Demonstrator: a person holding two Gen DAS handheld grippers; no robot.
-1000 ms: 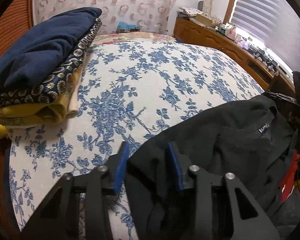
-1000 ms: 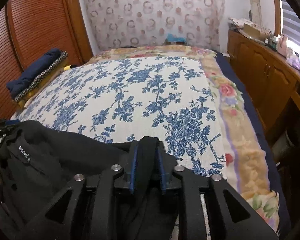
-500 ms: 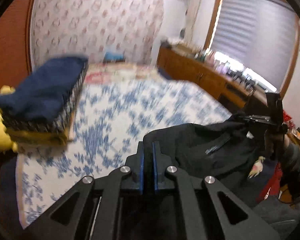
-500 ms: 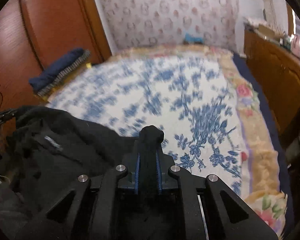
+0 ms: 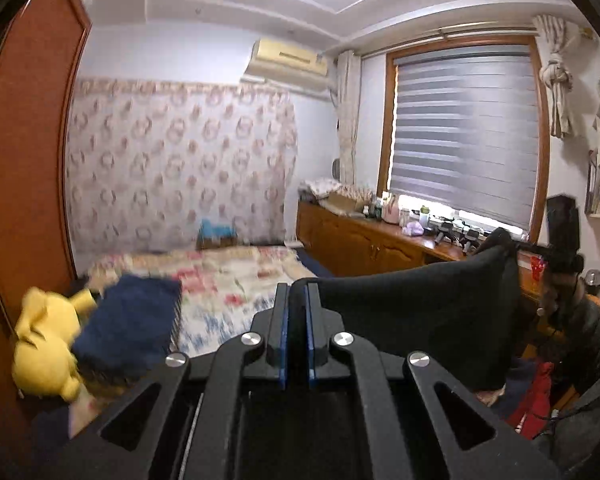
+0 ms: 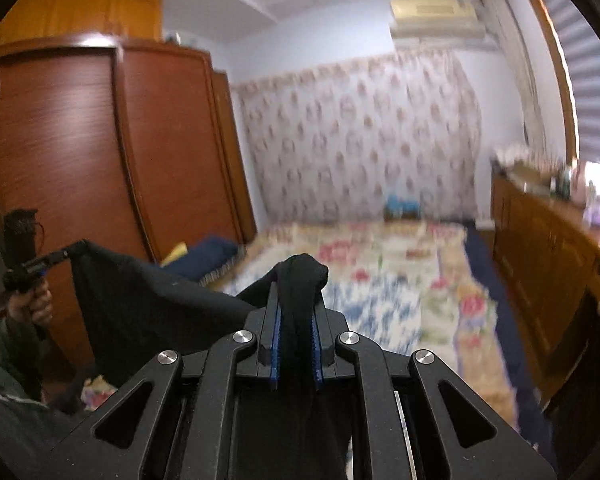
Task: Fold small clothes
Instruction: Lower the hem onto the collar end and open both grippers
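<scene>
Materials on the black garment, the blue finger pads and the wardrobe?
Black garment: soft matte fabric, probably knit; sags between both grips. Finger pads: blue, ribbed, likely rubber or foam. Wardrobe: reddish wood or veneer, semi-gloss, grain and sheen visible.

Both wrist views face forward, sharing the bed [image 5: 236,272] and far wall [image 6: 360,132].

I can read no text, label, brand, number or sign in either of my wrist views. The black garment [image 5: 416,312] stretched across the lower right of my left view shows plain cloth only, and the bottles on the cabinet top [image 5: 412,236] at the right are too small and blurred to read.
</scene>
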